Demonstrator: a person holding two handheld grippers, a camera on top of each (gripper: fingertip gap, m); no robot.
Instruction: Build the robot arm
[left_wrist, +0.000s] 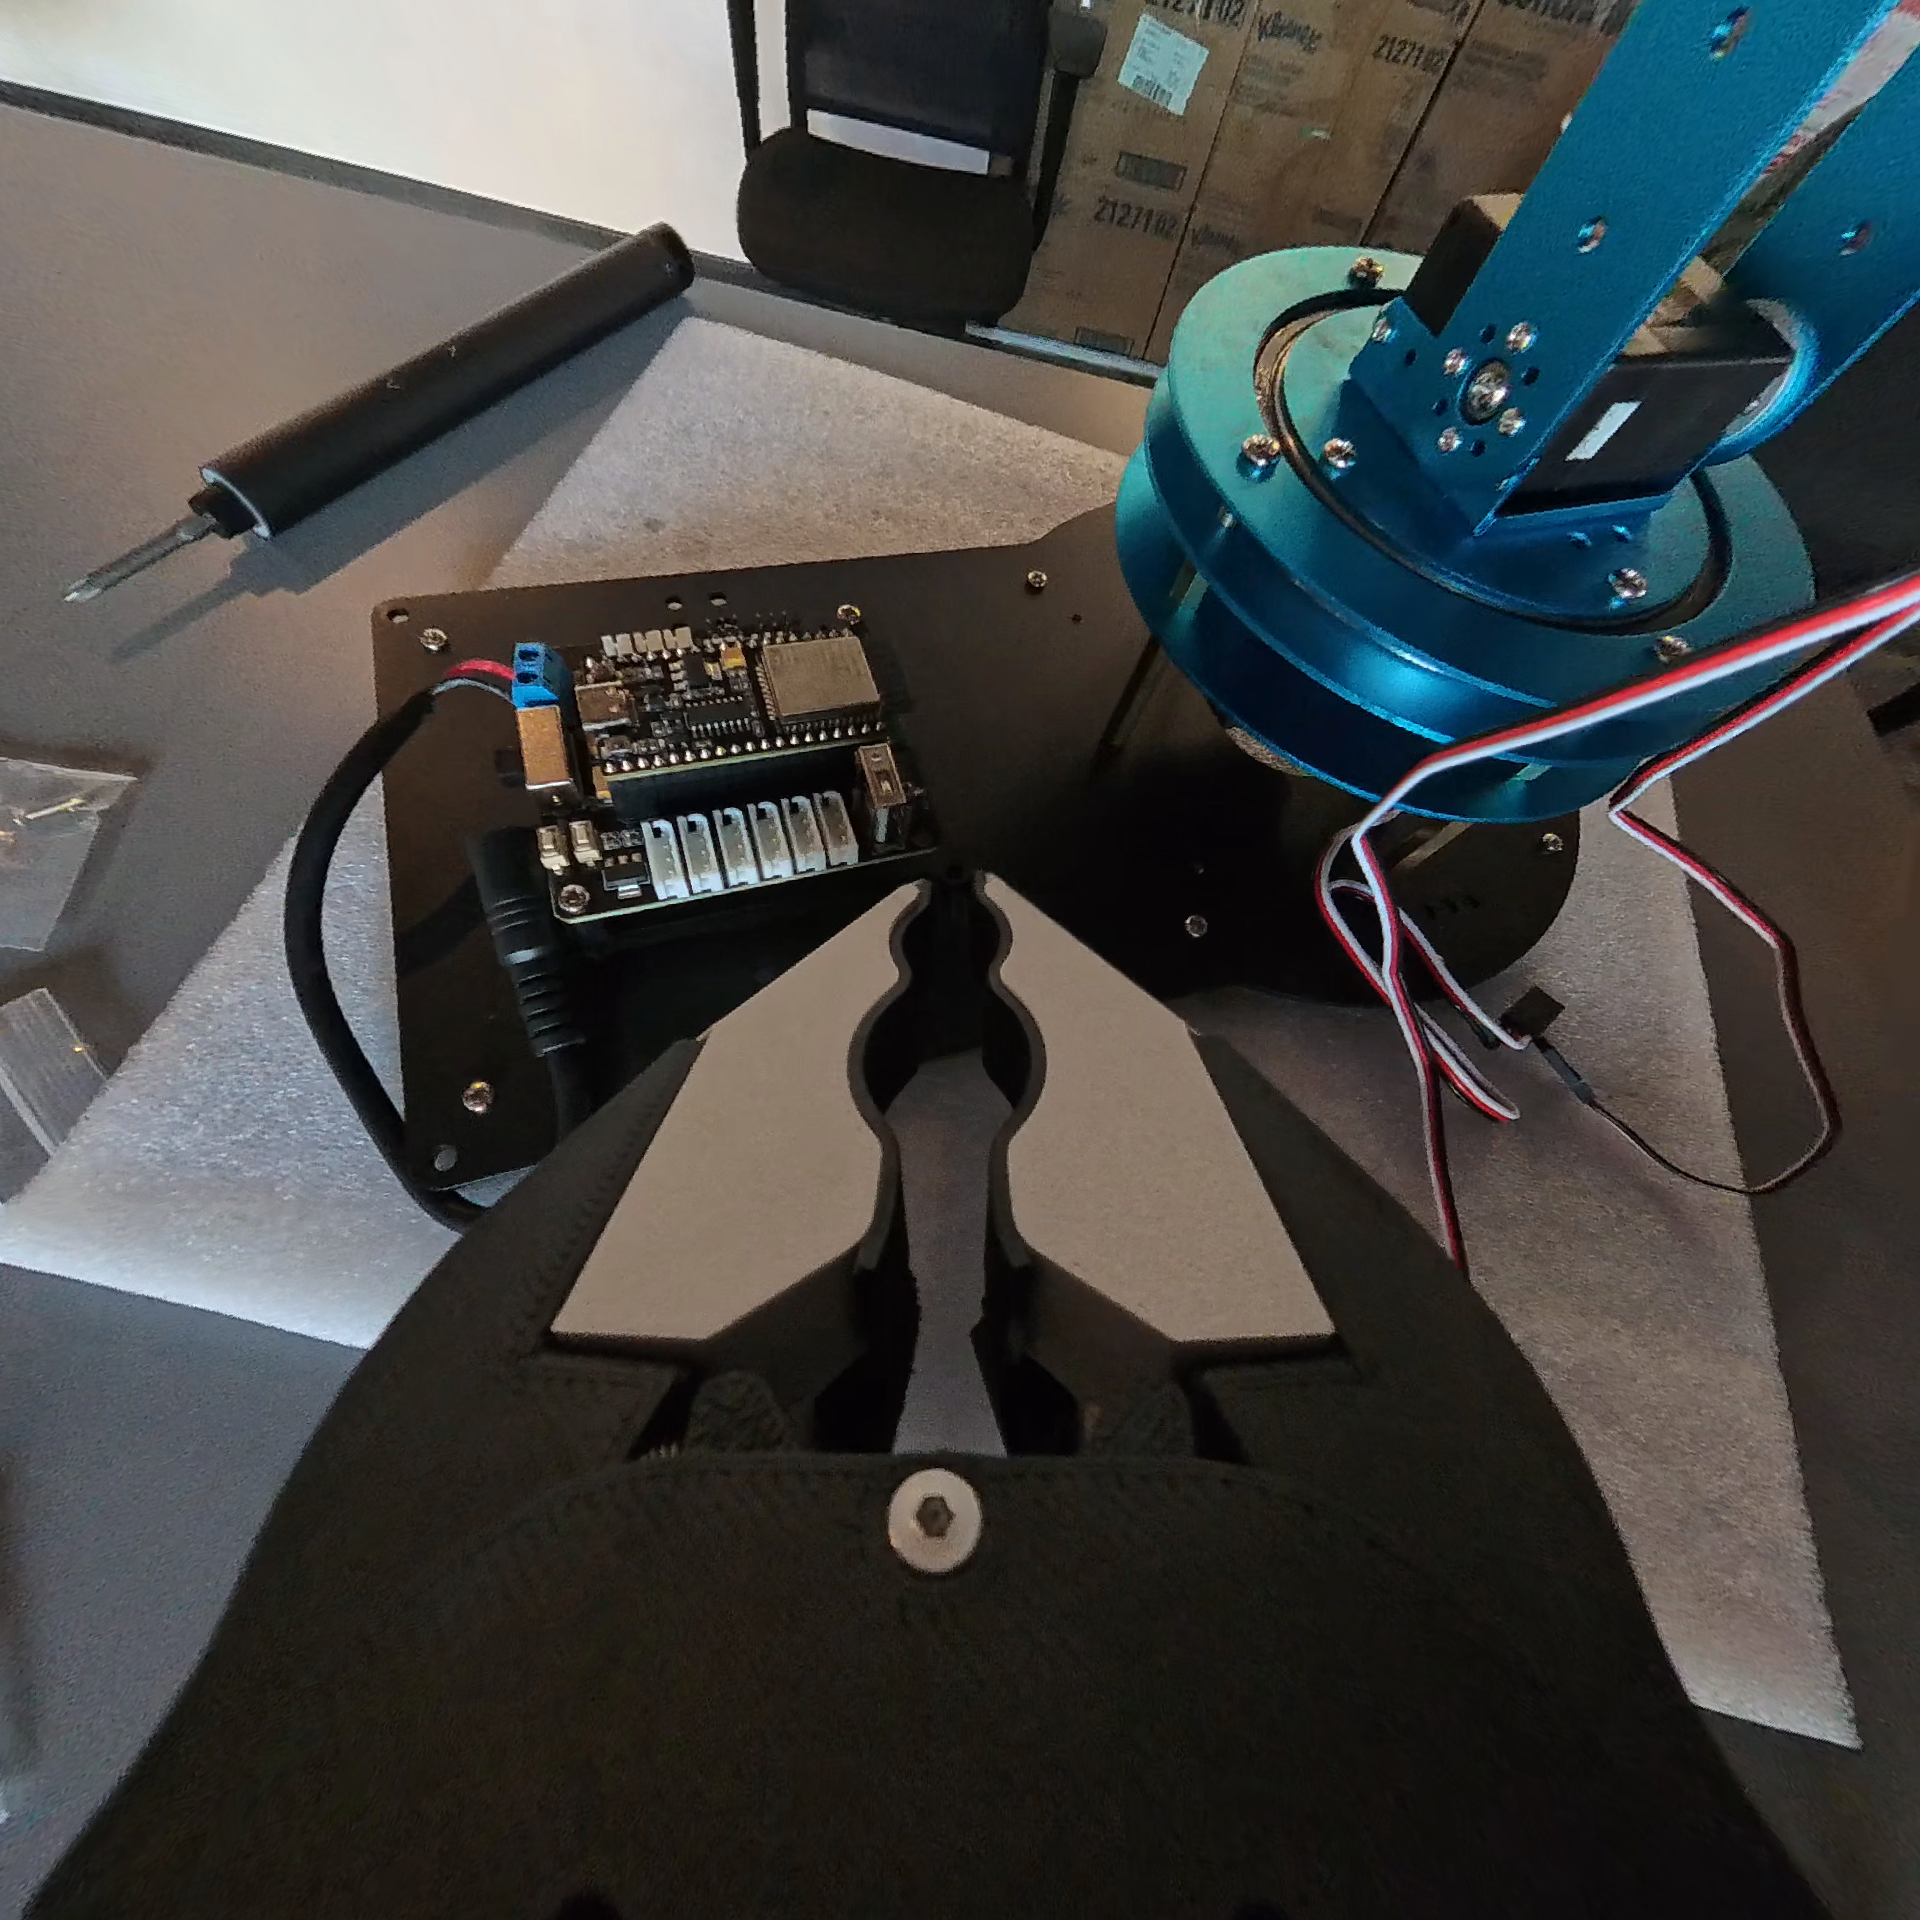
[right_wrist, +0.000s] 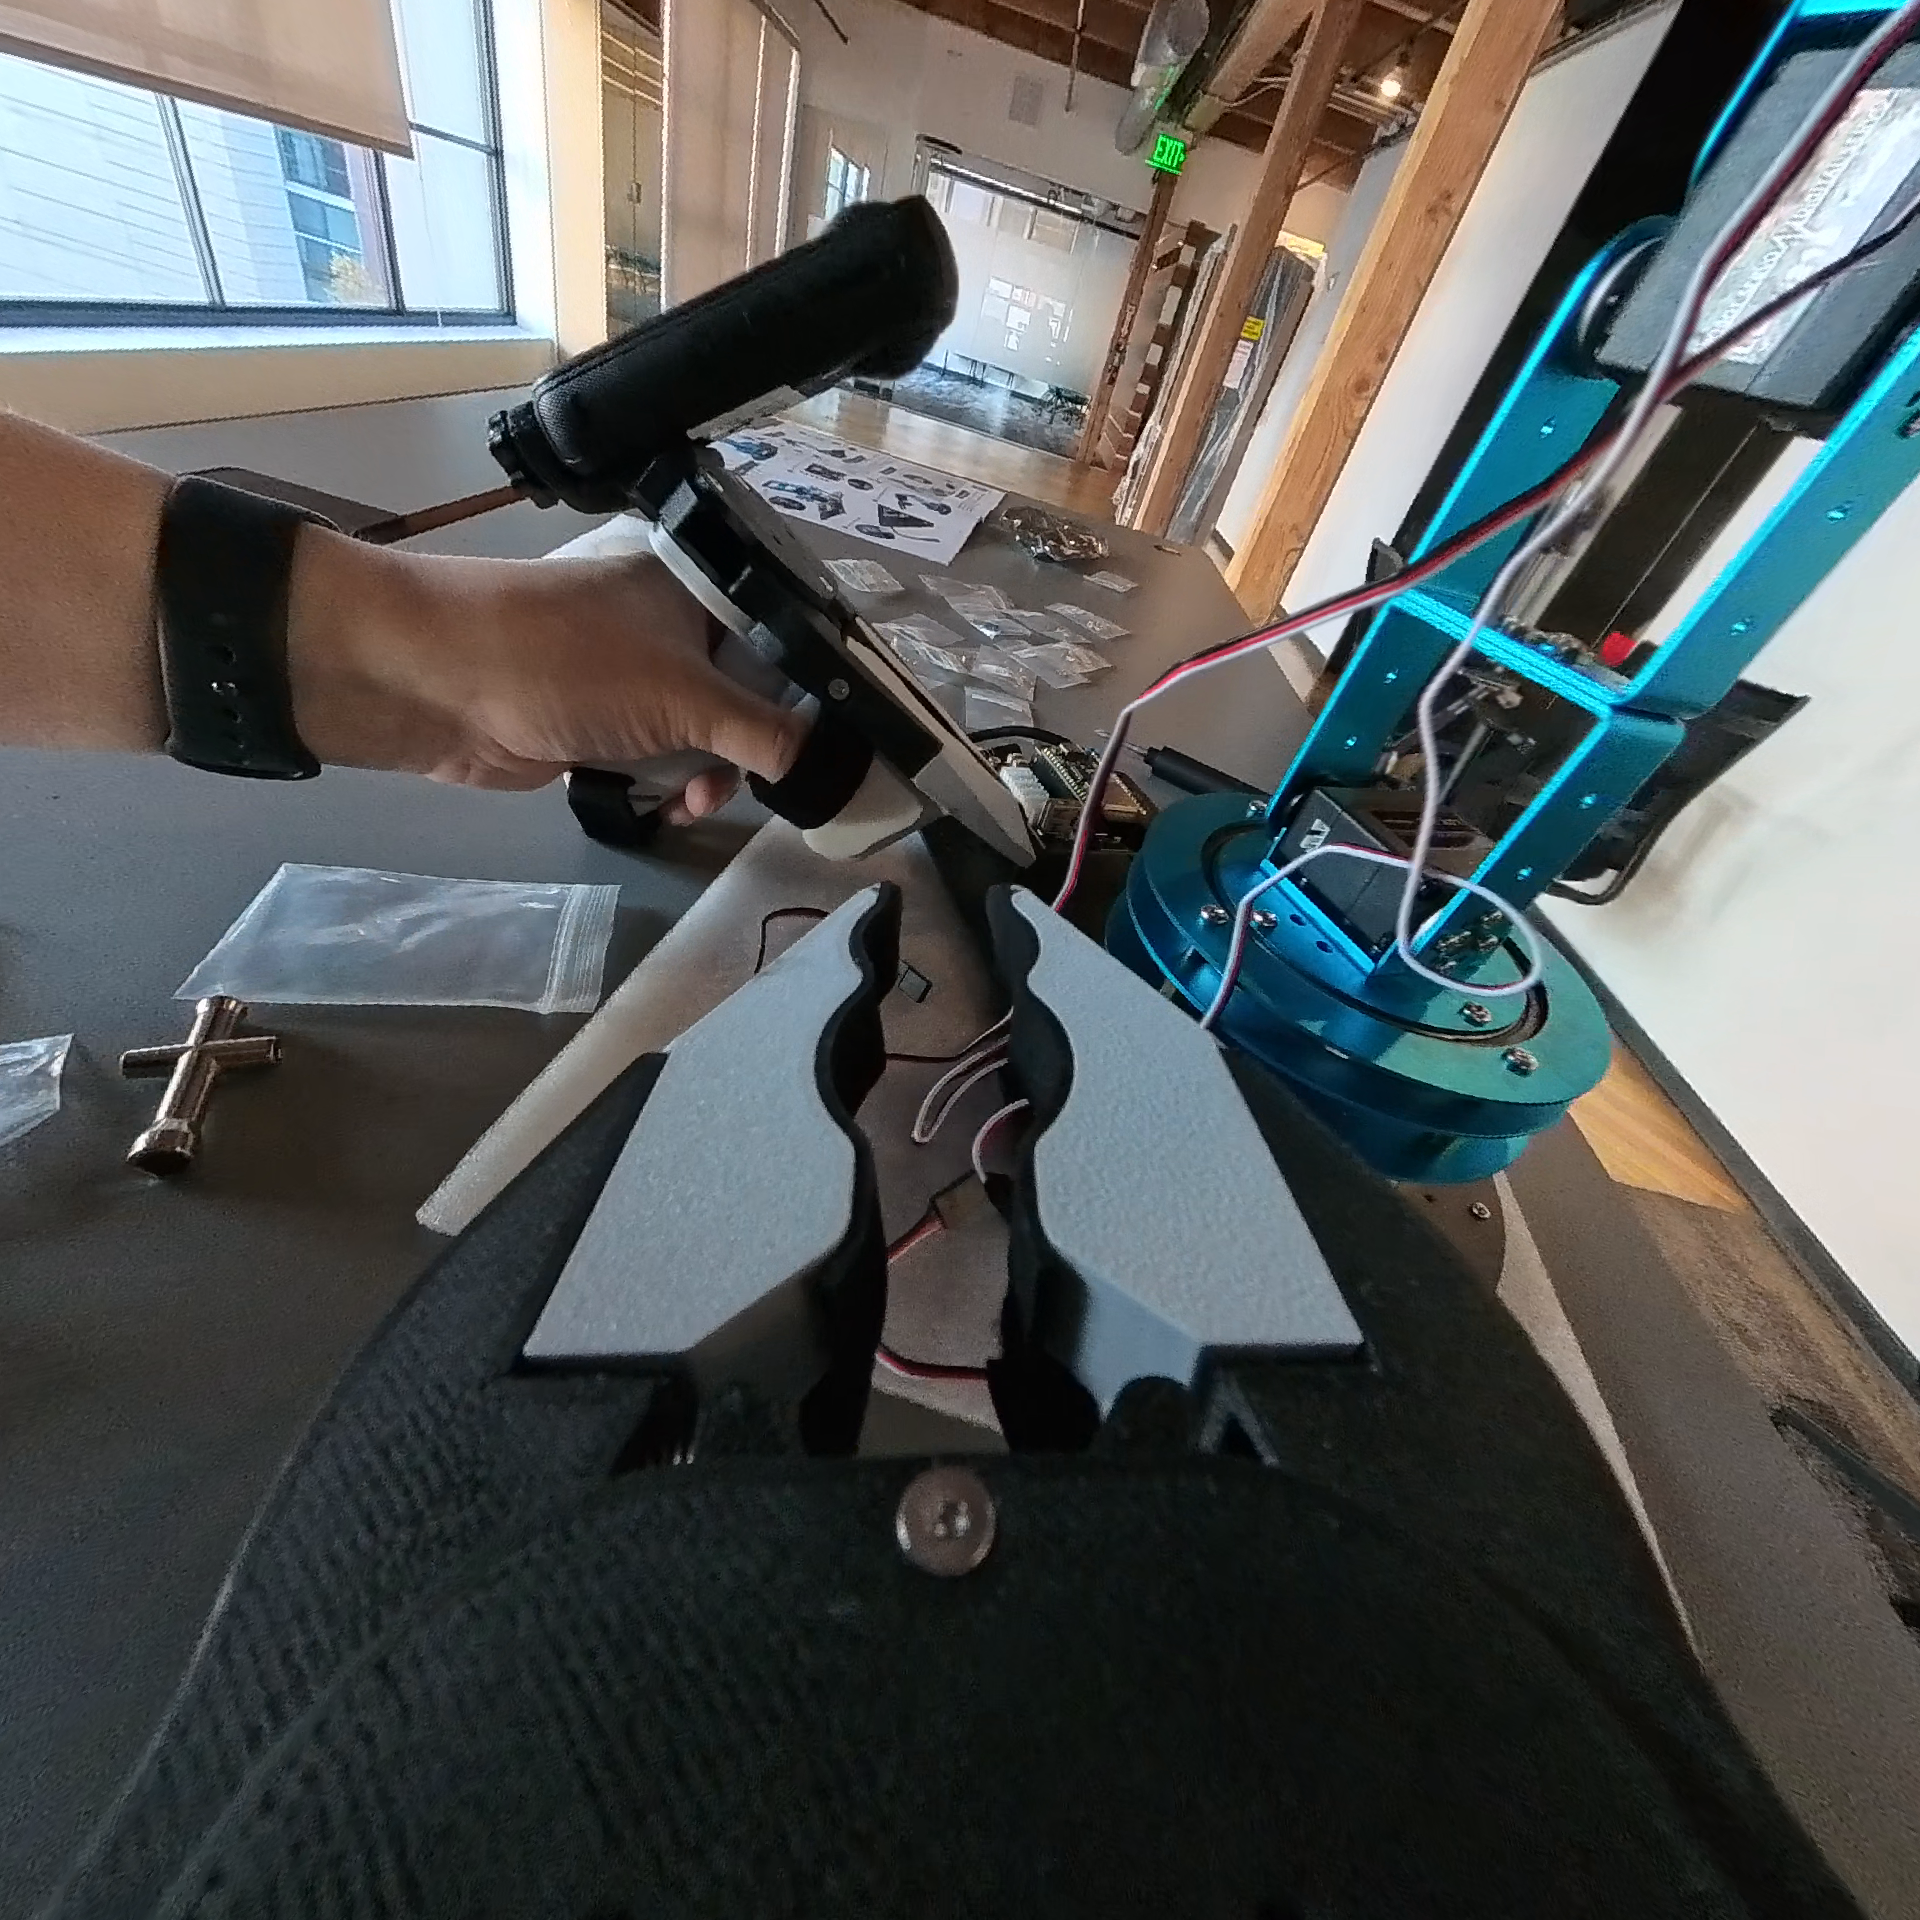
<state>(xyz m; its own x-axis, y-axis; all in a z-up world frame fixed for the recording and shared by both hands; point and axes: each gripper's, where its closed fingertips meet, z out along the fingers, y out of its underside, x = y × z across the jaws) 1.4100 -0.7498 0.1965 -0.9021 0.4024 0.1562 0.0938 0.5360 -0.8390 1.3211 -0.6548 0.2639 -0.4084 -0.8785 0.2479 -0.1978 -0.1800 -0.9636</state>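
Observation:
My left gripper (left_wrist: 952, 889) hovers with its tips together just in front of the white connector row of a circuit board (left_wrist: 717, 758). A small dark bit shows between the tips, and I cannot tell what it is. The board is screwed to a black base plate (left_wrist: 997, 707). A blue robot arm's round base (left_wrist: 1351, 623) stands on the plate to the right. Red-white-black servo wires (left_wrist: 1392, 935) hang from the arm. In the right wrist view a hand (right_wrist: 520, 675) holds the left gripper (right_wrist: 1023, 842) over the board (right_wrist: 1049, 774). My right gripper (right_wrist: 943, 909) is open and empty above loose wires (right_wrist: 966, 1091), left of the blue base (right_wrist: 1403, 1039).
A black screwdriver (left_wrist: 416, 405) lies at the far left, off the grey foam sheet (left_wrist: 779, 457). A black power cable (left_wrist: 322, 935) loops left of the plate. A cross wrench (right_wrist: 192, 1075), a zip bag (right_wrist: 405, 935), several small part bags (right_wrist: 997, 644) and a printed sheet (right_wrist: 862, 499) lie on the table. There is about 15 cm between the tips of the two grippers. Between my right fingertips and the cross wrench (right_wrist: 192, 1075) there is roughly 15 cm.

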